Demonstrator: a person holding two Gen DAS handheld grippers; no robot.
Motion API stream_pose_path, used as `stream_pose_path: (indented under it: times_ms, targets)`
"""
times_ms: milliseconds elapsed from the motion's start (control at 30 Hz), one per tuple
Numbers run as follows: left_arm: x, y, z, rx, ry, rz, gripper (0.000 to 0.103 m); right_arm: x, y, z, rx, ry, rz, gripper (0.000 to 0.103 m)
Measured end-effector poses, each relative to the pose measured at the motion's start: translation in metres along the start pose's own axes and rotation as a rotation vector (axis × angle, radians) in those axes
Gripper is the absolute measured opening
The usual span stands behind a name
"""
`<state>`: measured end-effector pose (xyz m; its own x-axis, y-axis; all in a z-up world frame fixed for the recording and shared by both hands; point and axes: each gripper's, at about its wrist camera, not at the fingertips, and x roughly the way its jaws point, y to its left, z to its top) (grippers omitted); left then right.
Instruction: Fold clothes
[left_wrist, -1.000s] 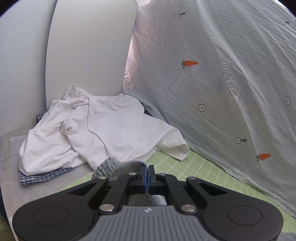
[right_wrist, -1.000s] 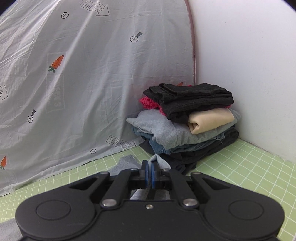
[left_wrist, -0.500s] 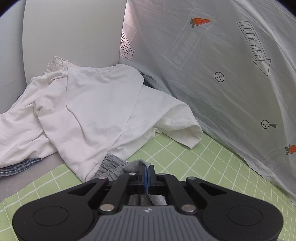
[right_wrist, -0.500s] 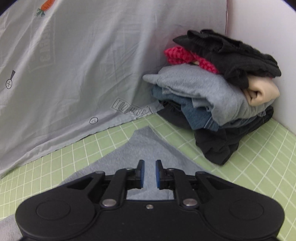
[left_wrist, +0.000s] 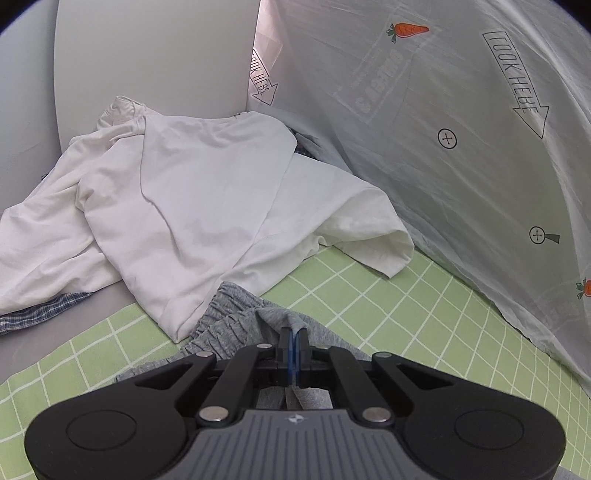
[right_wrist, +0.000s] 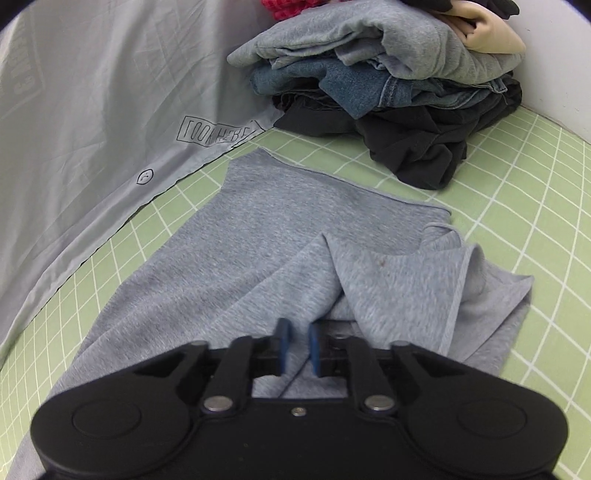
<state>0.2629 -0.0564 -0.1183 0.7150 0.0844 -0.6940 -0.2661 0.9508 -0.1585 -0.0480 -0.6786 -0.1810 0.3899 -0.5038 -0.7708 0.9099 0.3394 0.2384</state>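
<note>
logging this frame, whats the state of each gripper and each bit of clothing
left gripper: shut on the grey garment
right gripper: open, over the garment
grey garment: spread on the mat, right edge rumpled
white shirt: unfolded, heaped
stack of clothes: folded, piled

- Grey jersey garment (right_wrist: 280, 236): spread mostly flat on the green gridded surface (right_wrist: 517, 206), one corner folded over on the right; its gathered waistband (left_wrist: 225, 317) lies bunched against the white shirt.
- White shirt (left_wrist: 192, 206): crumpled heap, one sleeve reaching onto the surface.
- Folded clothes stack (right_wrist: 388, 74): grey, denim and black layers in the corner.
</note>
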Motion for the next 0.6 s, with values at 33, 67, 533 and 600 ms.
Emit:
stream_pose_path:
  times_ms: [33,67,533,600]
  targets:
    - [-0.002,0.000,0.001,-0.003,-0.008,0.002,0.000,-0.007,0.002,0.003,-0.003,-0.029,0.003,0.001]
    - [-0.005,0.001,0.004,-0.011,-0.021,0.003,0.000,-0.016,0.006,0.008,-0.017,-0.067,0.007,0.001]
    - [0.032,-0.017,0.042,-0.089,-0.053,0.000,0.006,0.026,0.083,0.088,-0.244,-0.164,0.084,0.036]
    - [0.030,-0.022,0.035,-0.055,-0.041,-0.020,0.009,0.025,0.086,0.077,-0.269,-0.164,0.064,0.058]
